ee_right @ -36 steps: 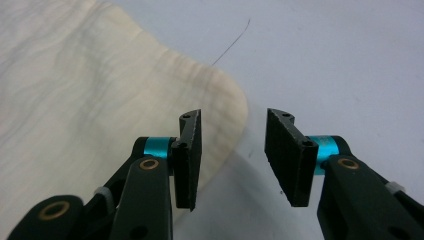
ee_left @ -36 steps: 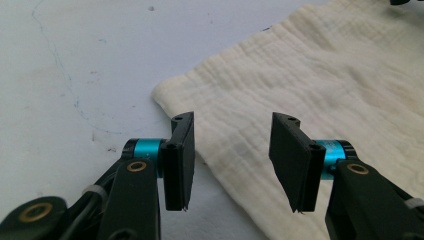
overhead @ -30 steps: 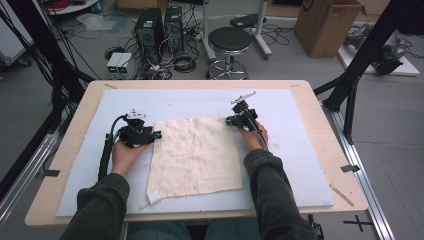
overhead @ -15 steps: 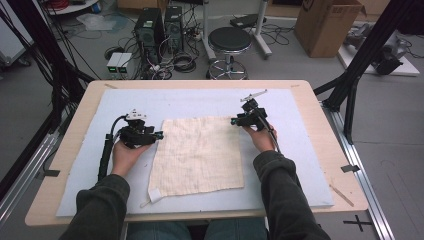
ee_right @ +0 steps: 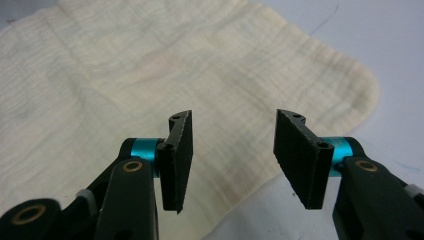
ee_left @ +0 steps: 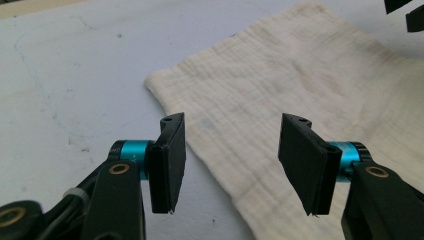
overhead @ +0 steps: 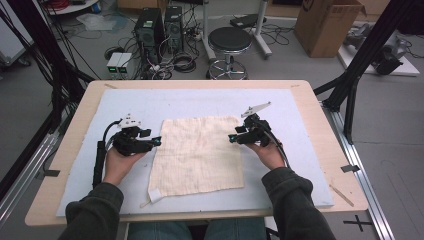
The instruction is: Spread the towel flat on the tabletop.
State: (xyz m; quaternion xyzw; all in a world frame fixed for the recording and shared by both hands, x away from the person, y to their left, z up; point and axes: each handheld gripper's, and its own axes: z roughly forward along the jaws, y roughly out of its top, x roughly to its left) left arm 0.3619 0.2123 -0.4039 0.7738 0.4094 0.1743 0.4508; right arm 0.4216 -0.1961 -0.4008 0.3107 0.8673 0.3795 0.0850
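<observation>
Cloth (overhead: 197, 155) lies flat on the pale blue mat (overhead: 300, 107), roughly mid-table, spread in one layer w/ a small tag at its near-left corner. I read the job as smoothing or folding it, so I've got one tool at each side of it.

My left gripper (overhead: 156, 141) sits at the cloth's left edge, tips pointing inward at it. In the left gripper view the jaws stand apart w/ nothing between the pads, and they've just been opening further; the cloth edge runs under the gap, not pinched. Held low and level so I can slide onto the hem w/o bunching it.

My right gripper (overhead: 232, 138) is at the right edge, also aimed inward, mirror of the left. Its jaws have just been opening from shut and now gape; in the right gripper view the rounded far-right corner of the cloth lies beneath & beyond them, untouched, no fabric in the pads.

Both are let go, I'd say, bc the sheet is already laid square; symmetrical stance keeps tension even for the next pinch, prob at the two far corners
</observation>
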